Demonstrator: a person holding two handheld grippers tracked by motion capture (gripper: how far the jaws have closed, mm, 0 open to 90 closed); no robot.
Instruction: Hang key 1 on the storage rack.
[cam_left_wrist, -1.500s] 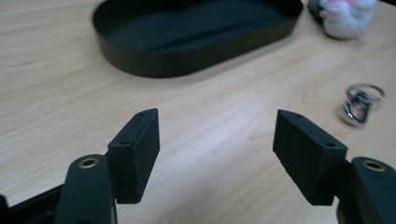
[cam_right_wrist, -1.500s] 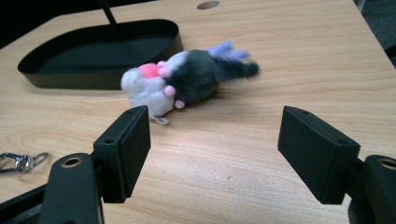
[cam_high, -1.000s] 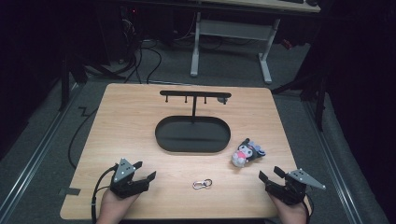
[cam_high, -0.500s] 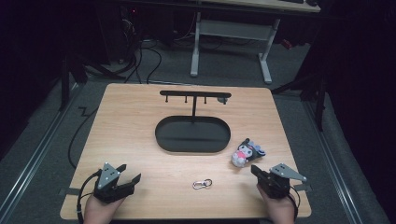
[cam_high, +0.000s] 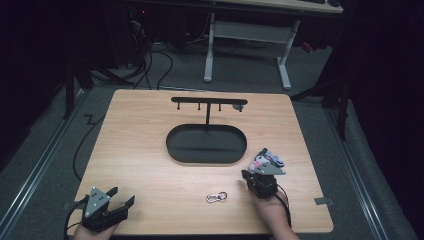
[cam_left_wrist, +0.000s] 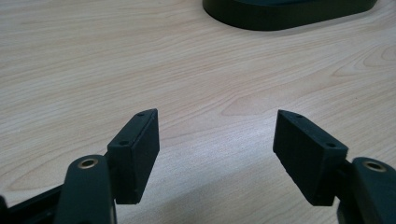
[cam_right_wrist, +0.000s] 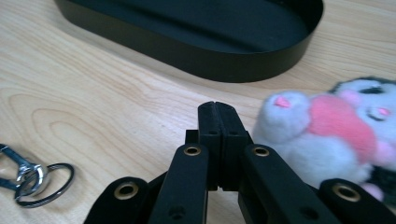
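Wooden surface (cam_high: 140, 150), pale grain, square with rounded corners.

Left gripper (cam_high: 120, 205): near the front left corner of the surface, jaws spread wide with nothing between them; in the left gripper view bare wood lies between the two black pads.

Right gripper (cam_high: 254, 176): toward the front right, jaws pressed fully together with nothing between them. They have just been closing. In the right gripper view (cam_right_wrist: 218, 109) the paired tips point toward the tray wall.

Plush toy (cam_right_wrist: 327, 130): grey, white and pink, lying on the surface just beside the right gripper, at its right in the right gripper view; not held.

Key ring with clasp (cam_high: 216, 197): metal, flat on the surface near the front edge, between the two grippers and nearer the right one; apart from both.

Oval tray (cam_high: 175, 145): black, at mid-surface. A black post rises from its far side and carries a horizontal bar with small pegs (cam_high: 209, 101).
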